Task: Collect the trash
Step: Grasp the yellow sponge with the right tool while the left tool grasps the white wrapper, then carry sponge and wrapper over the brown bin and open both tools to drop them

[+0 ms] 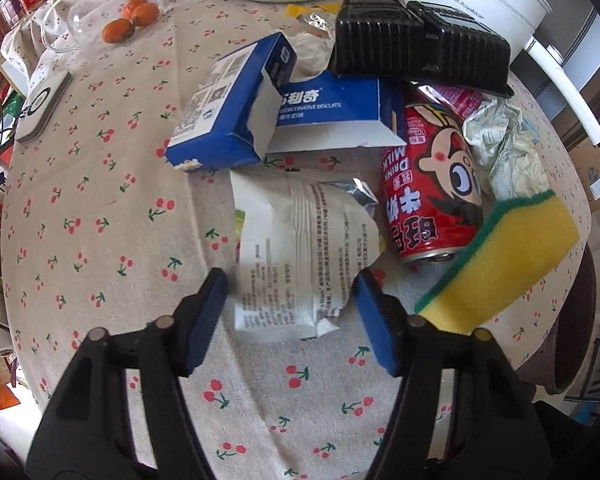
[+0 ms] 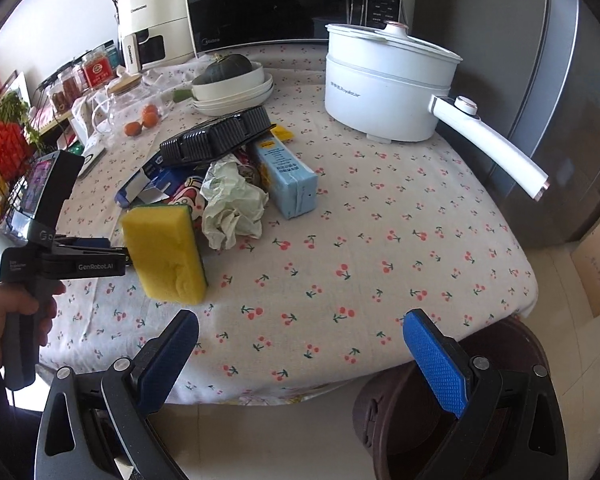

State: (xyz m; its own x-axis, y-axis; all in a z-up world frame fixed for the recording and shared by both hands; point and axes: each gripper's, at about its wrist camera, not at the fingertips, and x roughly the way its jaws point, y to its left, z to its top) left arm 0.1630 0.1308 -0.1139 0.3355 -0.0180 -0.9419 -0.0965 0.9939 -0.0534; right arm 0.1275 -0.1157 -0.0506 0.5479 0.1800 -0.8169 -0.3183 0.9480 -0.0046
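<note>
Under the black tray (image 1: 416, 40) a can (image 1: 432, 184) lies partly hidden; left tongs (image 1: 288, 312) gape astride a wrapper (image 1: 300, 248), right tongs (image 2: 300, 344) gape empty.

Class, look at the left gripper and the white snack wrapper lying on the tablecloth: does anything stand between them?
Nothing visible does. The white snack wrapper lies flat, with its near end already between the left gripper's open blue pads. The red milk can and the yellow sponge lie off to the side.
</note>
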